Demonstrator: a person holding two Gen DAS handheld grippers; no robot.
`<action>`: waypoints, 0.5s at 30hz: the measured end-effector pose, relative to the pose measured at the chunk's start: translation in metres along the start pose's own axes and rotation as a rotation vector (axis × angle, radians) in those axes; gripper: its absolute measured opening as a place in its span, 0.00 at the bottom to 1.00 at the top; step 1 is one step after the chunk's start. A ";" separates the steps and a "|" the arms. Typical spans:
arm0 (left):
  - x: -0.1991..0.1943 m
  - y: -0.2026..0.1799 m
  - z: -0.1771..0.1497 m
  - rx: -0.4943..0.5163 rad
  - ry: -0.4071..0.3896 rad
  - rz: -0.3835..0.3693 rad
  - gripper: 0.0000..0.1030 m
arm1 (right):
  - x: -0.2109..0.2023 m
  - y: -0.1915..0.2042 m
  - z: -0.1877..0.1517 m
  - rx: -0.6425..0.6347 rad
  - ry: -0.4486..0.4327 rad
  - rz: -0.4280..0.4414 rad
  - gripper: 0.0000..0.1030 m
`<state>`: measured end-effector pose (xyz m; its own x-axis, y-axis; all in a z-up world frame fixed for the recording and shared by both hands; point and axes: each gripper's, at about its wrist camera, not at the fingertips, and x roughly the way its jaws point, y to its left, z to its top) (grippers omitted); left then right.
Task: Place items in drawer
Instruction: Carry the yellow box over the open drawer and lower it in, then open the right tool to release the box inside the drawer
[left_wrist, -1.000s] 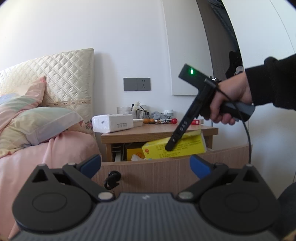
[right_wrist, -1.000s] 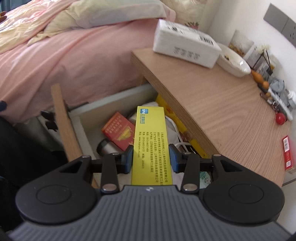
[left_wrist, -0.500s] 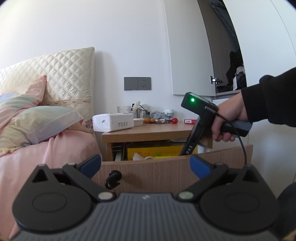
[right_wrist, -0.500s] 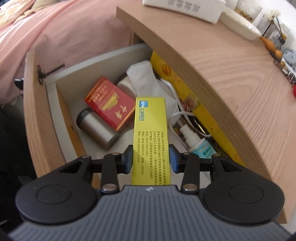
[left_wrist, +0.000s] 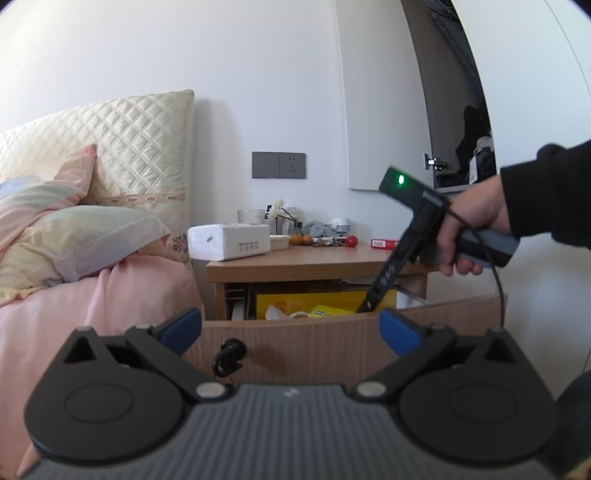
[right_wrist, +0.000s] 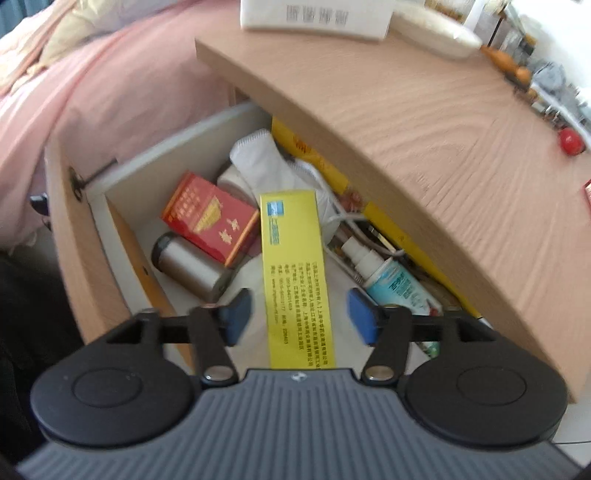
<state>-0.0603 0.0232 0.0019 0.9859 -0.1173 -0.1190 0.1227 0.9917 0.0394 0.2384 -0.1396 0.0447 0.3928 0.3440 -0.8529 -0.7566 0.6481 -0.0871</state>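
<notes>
The open drawer (right_wrist: 70, 236) of the bedside table holds a red box (right_wrist: 210, 218), a silver can (right_wrist: 188, 266), a white mask (right_wrist: 269, 162) and a spray bottle (right_wrist: 395, 280). A yellow box (right_wrist: 291, 273) lies in the drawer between my right gripper's (right_wrist: 299, 317) fingers, which are open and apart from it. In the left wrist view the right gripper (left_wrist: 373, 299) reaches down into the drawer, and the yellow box (left_wrist: 325, 311) peeks over the drawer front (left_wrist: 332, 347). My left gripper (left_wrist: 290, 328) is open and empty in front of the drawer.
The tabletop (right_wrist: 424, 122) overhangs the back of the drawer and carries a tissue pack (left_wrist: 229, 240), a bowl, small bottles, a red ball (left_wrist: 351, 241) and a red packet. A bed with pink cover (left_wrist: 92, 302) stands to the left. The drawer has a dark knob (left_wrist: 229, 356).
My right gripper lowered the yellow box into the drawer and opened, letting it go. The left gripper has not moved.
</notes>
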 end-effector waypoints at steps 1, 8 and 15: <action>0.000 0.000 0.000 0.000 0.000 0.001 1.00 | -0.007 0.000 0.000 0.016 -0.024 -0.007 0.81; 0.003 0.001 0.001 -0.003 -0.003 0.012 1.00 | -0.058 0.011 -0.016 0.123 -0.228 -0.094 0.84; 0.003 0.001 0.003 -0.014 -0.005 0.025 1.00 | -0.113 0.042 -0.053 0.259 -0.497 -0.173 0.84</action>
<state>-0.0570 0.0236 0.0042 0.9893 -0.0930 -0.1127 0.0968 0.9949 0.0288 0.1347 -0.1871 0.1099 0.7444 0.4555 -0.4883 -0.5320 0.8465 -0.0213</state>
